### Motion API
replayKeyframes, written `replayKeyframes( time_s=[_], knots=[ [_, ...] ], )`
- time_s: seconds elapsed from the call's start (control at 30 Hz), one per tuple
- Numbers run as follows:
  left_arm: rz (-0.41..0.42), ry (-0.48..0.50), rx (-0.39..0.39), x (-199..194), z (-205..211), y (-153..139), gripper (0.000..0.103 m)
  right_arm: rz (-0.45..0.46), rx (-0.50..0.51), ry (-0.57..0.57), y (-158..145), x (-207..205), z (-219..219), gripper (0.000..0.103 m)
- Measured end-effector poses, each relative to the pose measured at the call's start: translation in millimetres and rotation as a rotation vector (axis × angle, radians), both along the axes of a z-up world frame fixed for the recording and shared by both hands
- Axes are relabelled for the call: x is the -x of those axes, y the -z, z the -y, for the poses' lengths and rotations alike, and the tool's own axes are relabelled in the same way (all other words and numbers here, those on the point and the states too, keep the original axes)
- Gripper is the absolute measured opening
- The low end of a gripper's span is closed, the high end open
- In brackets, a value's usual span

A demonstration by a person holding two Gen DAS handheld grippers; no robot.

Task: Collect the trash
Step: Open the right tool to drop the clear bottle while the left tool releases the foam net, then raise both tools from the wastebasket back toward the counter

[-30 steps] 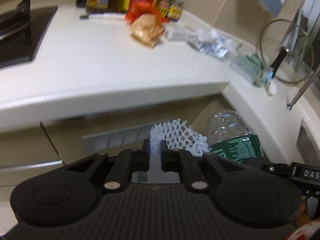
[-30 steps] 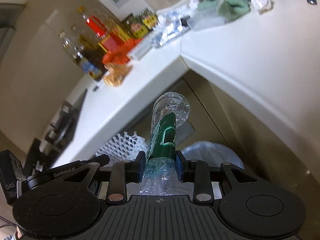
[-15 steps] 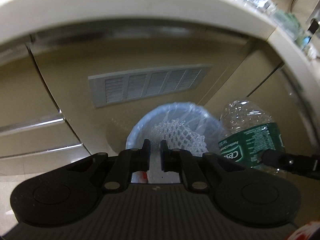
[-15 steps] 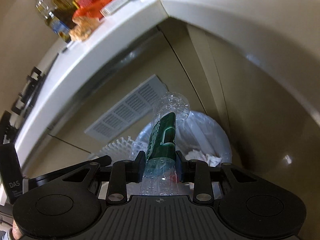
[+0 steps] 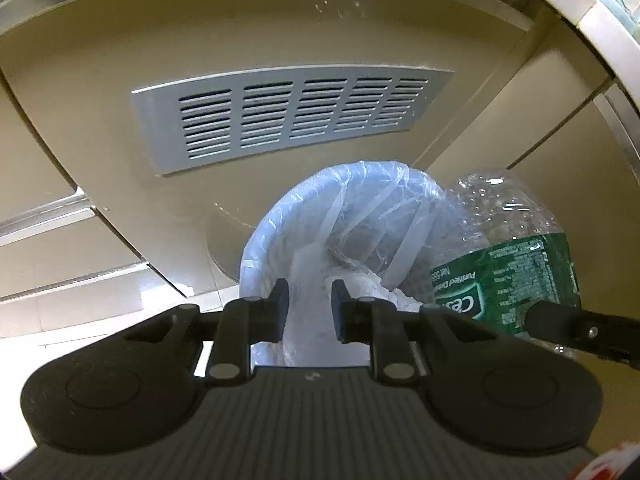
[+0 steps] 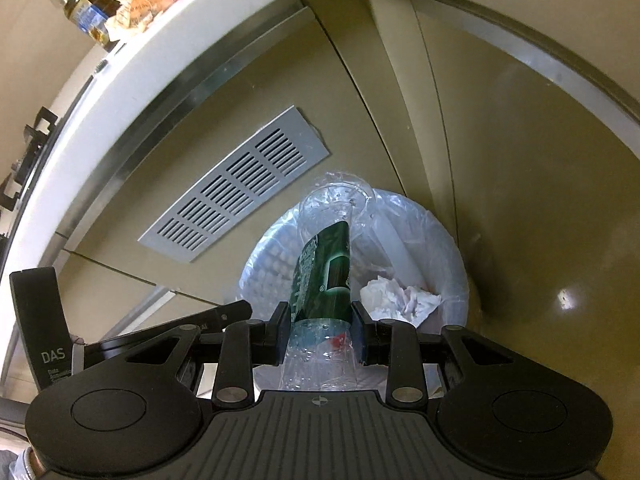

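The glossy floor (image 6: 560,280) carries a bag-lined bin (image 6: 452,248) in the cabinet corner; far left, bottles (image 6: 86,4) stand on the counter (image 6: 132,64)

Bottle over the bin, foam net already in

Your clear plastic bottle (image 6: 326,276) with its green label is crumpled and tilts base-first above the lined trash bin (image 6: 448,248). Inside the bin, the white foam net (image 6: 276,264) lies at the left wall and a crumpled tissue (image 6: 400,300) at the right.

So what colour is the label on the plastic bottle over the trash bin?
Dark green with white print, on the plastic bottle; clearest in the left wrist view.
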State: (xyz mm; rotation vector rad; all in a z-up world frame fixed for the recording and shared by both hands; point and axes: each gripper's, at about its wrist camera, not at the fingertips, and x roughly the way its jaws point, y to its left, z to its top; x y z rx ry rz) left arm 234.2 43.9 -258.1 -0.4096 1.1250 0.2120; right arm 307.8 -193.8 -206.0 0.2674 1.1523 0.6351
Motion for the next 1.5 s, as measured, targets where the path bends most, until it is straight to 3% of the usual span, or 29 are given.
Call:
replayKeyframes(
  time_s=[0.1,0.33,0.7,0.77,0.8,1.23,1.5],
  knots=[
    [-0.008,0.017,0.013,-2,-1,3,0.024,-0.012,0.011,-0.007,2,-4,-4,0.032],
    [0.002,0.06,0.012,-2,0,5,0.024,-0.054,0.042,-0.025,15,-11,-15,0.032],
    [0.008,0.047,0.036,-1,-10,0,0.024,-0.147,0.054,-0.057,38,-30,-41,0.033],
    [0.009,0.043,0.042,0,-12,-2,0.024,-0.16,0.043,-0.048,40,-32,-43,0.059],
    [0.008,0.042,0.044,1,-12,-2,0.024,-0.158,0.042,-0.049,40,-33,-44,0.063],
    [0.001,0.072,0.06,7,3,-10,0.024,-0.101,0.154,-0.072,38,-21,-42,0.063],
    [0.012,0.084,0.047,15,9,-26,0.024,-0.066,0.135,-0.054,23,-10,-33,0.063]
  ],
)
